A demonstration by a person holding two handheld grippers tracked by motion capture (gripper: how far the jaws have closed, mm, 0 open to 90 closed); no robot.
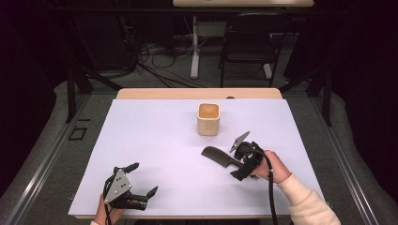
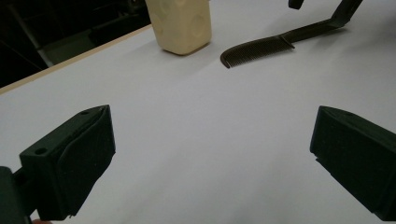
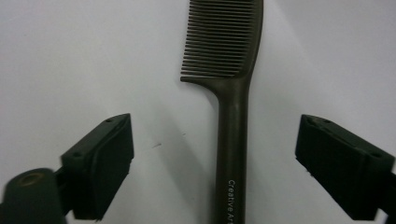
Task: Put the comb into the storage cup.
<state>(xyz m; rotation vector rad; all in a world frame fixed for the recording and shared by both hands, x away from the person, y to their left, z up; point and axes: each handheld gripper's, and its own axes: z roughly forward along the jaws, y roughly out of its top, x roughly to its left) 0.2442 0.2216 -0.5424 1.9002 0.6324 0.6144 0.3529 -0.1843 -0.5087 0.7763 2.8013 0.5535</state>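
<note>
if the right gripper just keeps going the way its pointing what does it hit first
Most likely the comb. The right gripper is open, and the comb's handle runs up between its jaws with the teeth ahead. The cup lies further off, apparently to one side of that line.

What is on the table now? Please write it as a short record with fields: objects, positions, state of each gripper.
surface: white table top
cup: cream cup, upright, toward the far side of the table, near the middle
comb: dark comb, flat on the table, nearer than the cup, teeth end pointing away from the right gripper
left gripper: open, near the front left edge, nothing between its jaws
right gripper: open, jaws on either side of the comb handle, not closed on it
printing: white letters on the comb handle, cut off by the frame edge
</note>
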